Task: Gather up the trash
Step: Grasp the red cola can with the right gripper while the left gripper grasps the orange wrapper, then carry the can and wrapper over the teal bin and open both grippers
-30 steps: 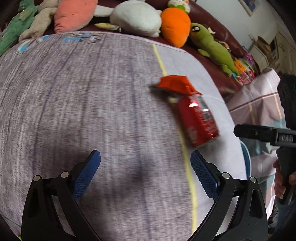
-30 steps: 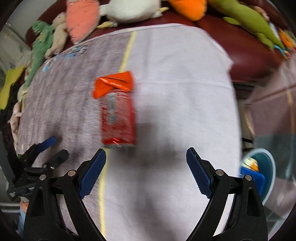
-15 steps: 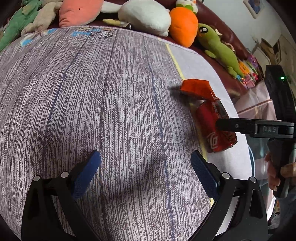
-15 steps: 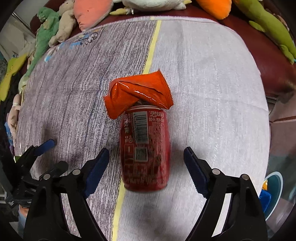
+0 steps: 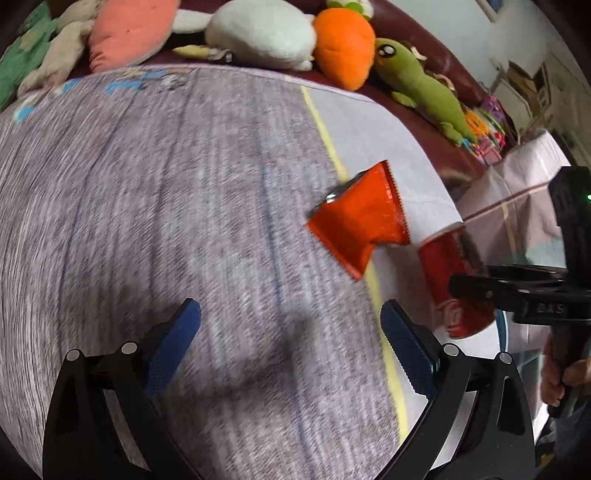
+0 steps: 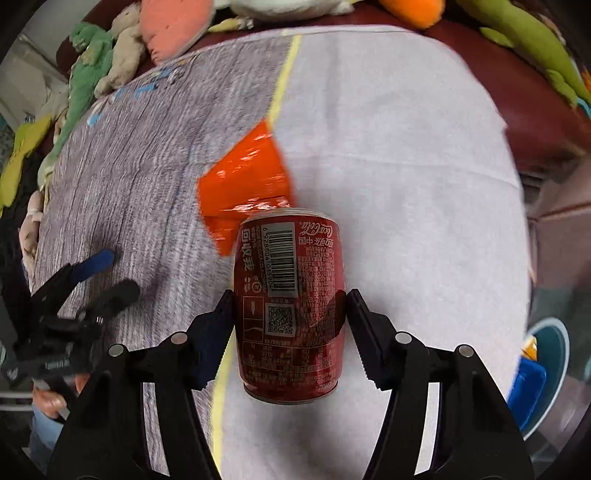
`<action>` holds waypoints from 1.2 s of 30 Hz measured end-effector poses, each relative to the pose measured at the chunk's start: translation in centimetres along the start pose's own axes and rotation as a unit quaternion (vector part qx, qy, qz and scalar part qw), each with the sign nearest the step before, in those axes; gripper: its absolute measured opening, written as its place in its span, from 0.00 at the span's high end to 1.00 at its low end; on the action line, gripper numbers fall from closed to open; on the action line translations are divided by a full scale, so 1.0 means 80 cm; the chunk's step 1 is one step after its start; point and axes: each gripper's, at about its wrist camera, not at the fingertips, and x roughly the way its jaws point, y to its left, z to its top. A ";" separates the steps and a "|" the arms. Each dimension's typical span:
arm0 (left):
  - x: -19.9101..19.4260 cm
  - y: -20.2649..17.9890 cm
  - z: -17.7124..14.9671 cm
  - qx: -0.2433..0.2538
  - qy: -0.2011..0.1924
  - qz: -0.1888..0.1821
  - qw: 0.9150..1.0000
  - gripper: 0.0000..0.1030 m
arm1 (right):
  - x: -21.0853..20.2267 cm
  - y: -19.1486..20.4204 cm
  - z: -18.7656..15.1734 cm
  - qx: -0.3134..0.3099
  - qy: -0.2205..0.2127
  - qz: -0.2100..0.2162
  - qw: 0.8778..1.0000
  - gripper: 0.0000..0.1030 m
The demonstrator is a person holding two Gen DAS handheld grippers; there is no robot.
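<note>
The red can (image 6: 290,306) is lain on the cloth-covered worktop (image 6: 406,166), and the right tool (image 6: 290,321) has just been closed onto its sides. An orange wrapper (image 6: 245,188) is seen touching its far end. The left tool (image 5: 290,354) is held wide open, empty. Plush toys (image 5: 258,33) are lined behind.

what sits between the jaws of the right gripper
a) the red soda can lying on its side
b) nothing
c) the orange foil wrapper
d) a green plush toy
a: in the right wrist view the right gripper has its jaws against both sides of the red soda can lying on its side, while the crumpled orange foil wrapper lies just beyond it on the cloth.
</note>
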 end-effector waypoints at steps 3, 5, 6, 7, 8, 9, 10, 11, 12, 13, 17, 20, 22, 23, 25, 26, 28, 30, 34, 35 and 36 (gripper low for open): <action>0.010 -0.024 0.015 0.033 -0.002 0.005 0.999 0.05 | -0.018 -0.030 -0.006 0.027 -0.015 -0.009 0.999 0.44; 0.019 -0.041 0.029 0.063 -0.003 0.011 0.998 0.05 | -0.025 -0.043 -0.008 0.039 -0.021 -0.011 0.999 0.43; 0.024 -0.049 0.035 0.079 -0.002 0.015 0.997 0.05 | -0.029 -0.051 -0.009 0.045 -0.024 -0.012 0.999 0.43; 0.028 -0.054 0.038 0.092 -0.001 0.017 0.996 0.05 | -0.031 -0.057 -0.010 0.051 -0.027 -0.011 0.998 0.43; 0.034 -0.060 0.042 0.108 0.001 0.018 0.994 0.05 | -0.033 -0.063 -0.011 0.055 -0.028 -0.009 0.998 0.43; 0.042 -0.068 0.048 0.131 0.005 0.019 0.991 0.05 | -0.035 -0.069 -0.011 0.060 -0.031 -0.005 0.998 0.43; 0.048 -0.072 0.052 0.143 0.009 0.020 0.989 0.05 | -0.036 -0.074 -0.011 0.064 -0.033 -0.002 0.997 0.43; 0.053 -0.077 0.053 0.157 0.013 0.022 0.987 0.05 | -0.035 -0.077 -0.010 0.068 -0.033 0.000 0.997 0.43; 0.061 -0.082 0.056 0.172 0.019 0.022 0.985 0.05 | -0.034 -0.082 -0.009 0.072 -0.034 0.003 0.997 0.43; 0.067 -0.087 0.058 0.185 0.024 0.021 0.982 0.05 | -0.034 -0.086 -0.009 0.074 -0.034 0.005 0.997 0.43; 0.085 -0.099 0.062 0.216 0.032 0.017 0.976 0.05 | -0.029 -0.099 -0.002 0.084 -0.034 0.017 0.996 0.43; 0.098 -0.100 0.064 0.215 0.040 0.008 0.976 0.23 | -0.023 -0.108 -0.001 0.091 -0.033 0.023 0.995 0.43; 0.104 -0.101 0.061 0.210 0.044 0.014 0.977 0.45 | -0.020 -0.113 -0.003 0.093 -0.033 0.026 0.995 0.43; 0.105 -0.101 0.060 0.208 0.042 0.017 0.977 0.51 | -0.018 -0.115 -0.002 0.095 -0.033 0.027 0.995 0.43; 0.103 -0.102 0.058 0.196 0.036 0.023 0.980 0.53 | -0.016 -0.118 -0.004 0.097 -0.034 0.029 0.994 0.43; 0.101 -0.102 0.057 0.190 0.035 0.023 0.981 0.54 | -0.016 -0.119 -0.004 0.098 -0.034 0.030 0.994 0.43; 0.096 -0.105 0.054 0.179 0.029 0.020 0.983 0.55 | -0.017 -0.122 -0.006 0.100 -0.035 0.032 0.994 0.43; 0.088 -0.113 0.050 0.173 0.026 0.021 0.984 0.55 | -0.020 -0.125 -0.009 0.103 -0.039 0.035 0.993 0.43; 0.072 -0.134 0.038 0.173 0.023 0.015 0.985 0.55 | -0.034 -0.137 -0.023 0.113 -0.050 0.040 0.992 0.43; 0.069 -0.140 0.035 0.175 0.022 0.012 0.984 0.55 | -0.038 -0.140 -0.028 0.116 -0.052 0.041 0.991 0.43; 0.064 -0.149 0.032 0.178 0.021 0.010 0.984 0.55 | -0.043 -0.145 -0.034 0.120 -0.055 0.042 0.990 0.43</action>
